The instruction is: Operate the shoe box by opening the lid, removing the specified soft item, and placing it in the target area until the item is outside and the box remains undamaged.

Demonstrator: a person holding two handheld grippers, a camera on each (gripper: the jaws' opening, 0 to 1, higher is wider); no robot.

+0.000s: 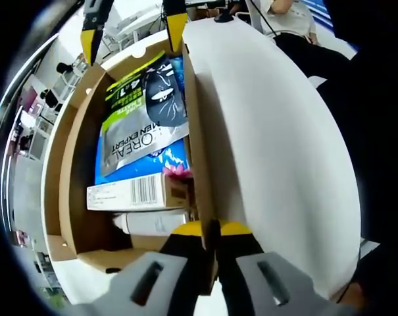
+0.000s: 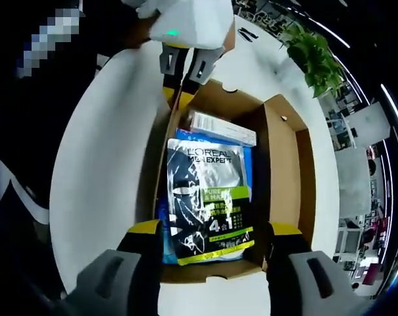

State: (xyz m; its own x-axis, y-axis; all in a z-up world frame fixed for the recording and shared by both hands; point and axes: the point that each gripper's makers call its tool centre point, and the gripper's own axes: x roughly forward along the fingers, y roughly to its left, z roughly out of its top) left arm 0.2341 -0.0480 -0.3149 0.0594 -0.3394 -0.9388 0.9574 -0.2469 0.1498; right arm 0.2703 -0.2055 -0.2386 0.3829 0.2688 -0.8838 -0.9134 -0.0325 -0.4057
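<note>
in the left gripper view our left gripper (image 1: 210, 232) is clamped on the raised white lid (image 1: 277, 131) of the shoe box (image 1: 67, 164), at its hinge edge; the l'oréal sachet (image 1: 143, 112) lies inside, beyond the jaws, over a blue pack (image 1: 143, 164) and a barcoded carton (image 1: 136, 191)

in the right gripper view our right gripper (image 2: 208, 253) stands wide, jaws straddling the box's near end wall, the sachet (image 2: 208, 197) just past and between them, flat inside the box (image 2: 284, 164); the left gripper (image 2: 182, 69) grips the lid (image 2: 100, 171) at the far end
</note>
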